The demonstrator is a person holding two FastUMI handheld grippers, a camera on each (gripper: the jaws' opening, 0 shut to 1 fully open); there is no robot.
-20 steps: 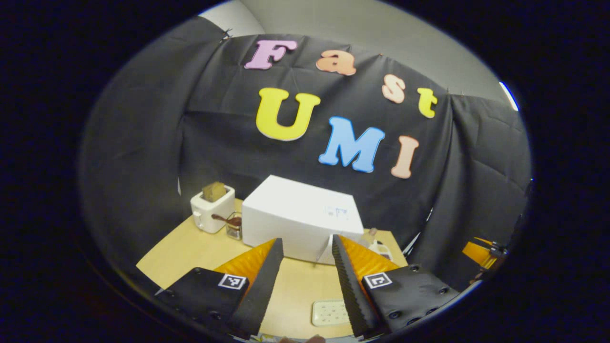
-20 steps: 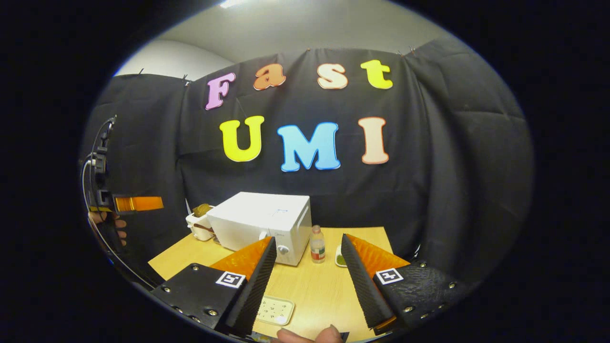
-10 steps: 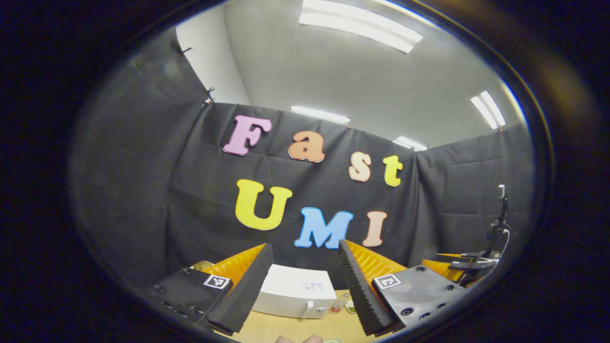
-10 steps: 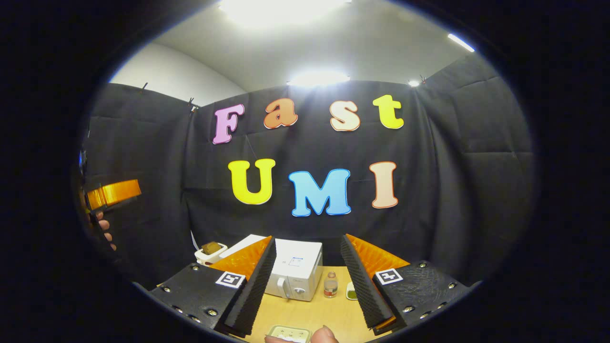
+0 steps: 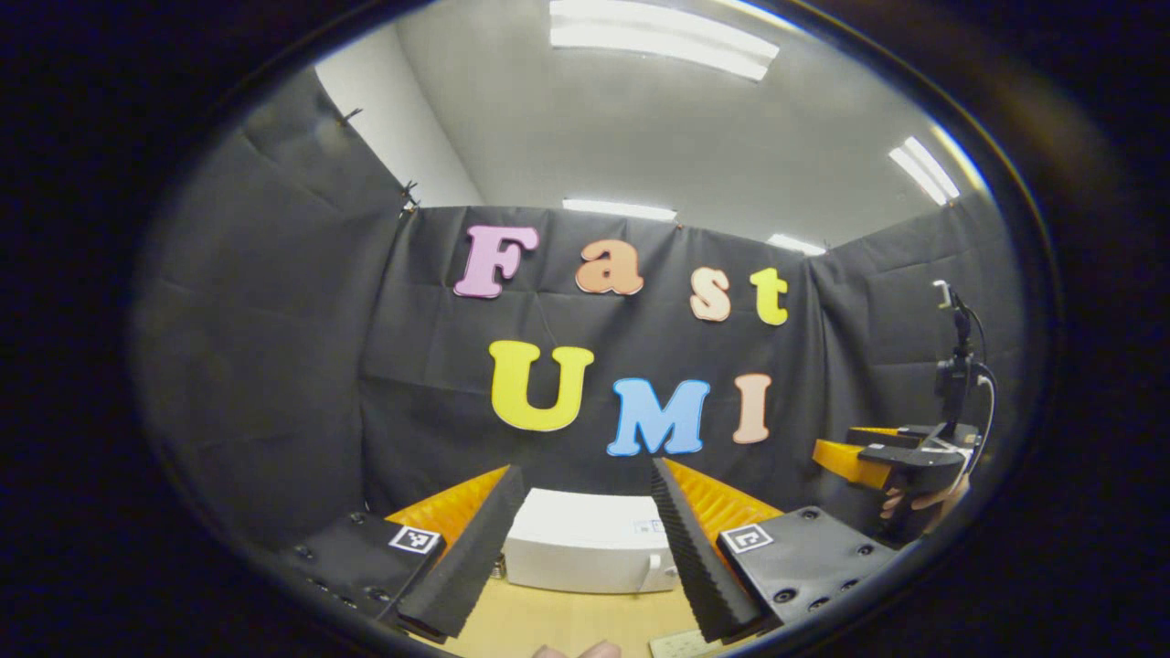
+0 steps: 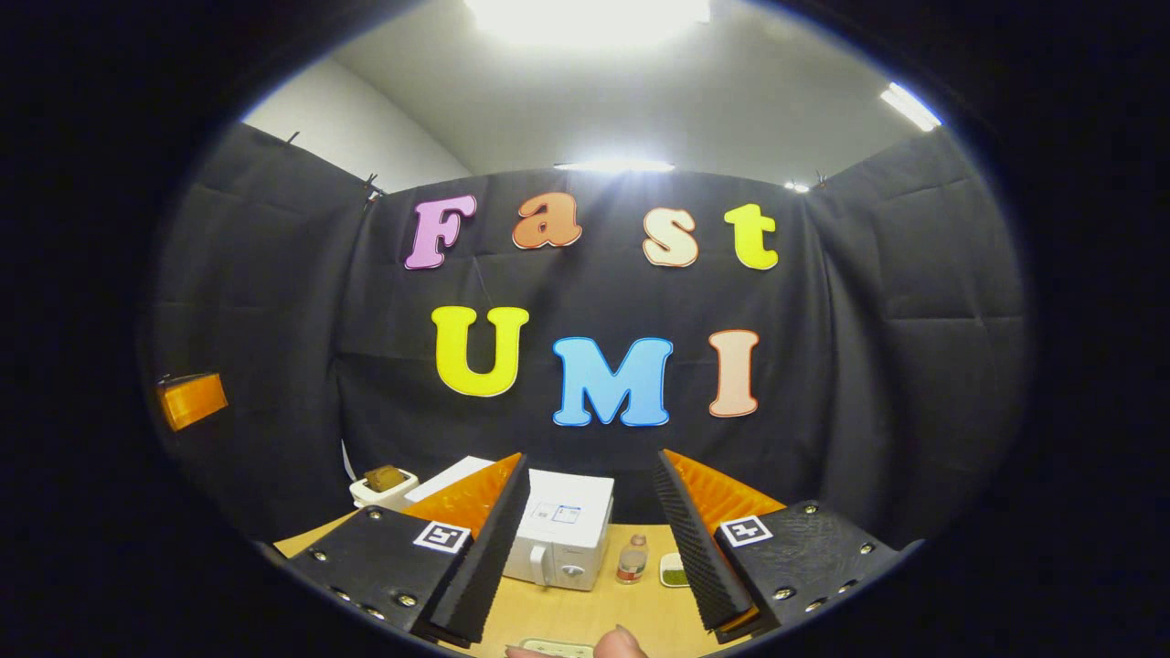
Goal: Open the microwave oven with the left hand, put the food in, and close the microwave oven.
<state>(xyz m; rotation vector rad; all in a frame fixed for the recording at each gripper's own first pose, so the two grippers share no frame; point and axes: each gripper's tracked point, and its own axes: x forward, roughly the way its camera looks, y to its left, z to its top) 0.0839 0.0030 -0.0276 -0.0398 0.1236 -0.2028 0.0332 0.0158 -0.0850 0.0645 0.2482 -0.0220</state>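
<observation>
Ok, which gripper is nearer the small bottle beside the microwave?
Likely right. The right gripper faces the bottle almost straight ahead, well short of it; the left gripper hangs far off to its left.

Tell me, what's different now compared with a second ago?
Both grippers have tilted upward: a second ago they looked down on the table, and now ceiling lights show and the microwave sits low between the fingers. Left gripper and right gripper stay open, holding nothing. The microwave door remains closed; the bottle and toaster haven't moved.
</observation>
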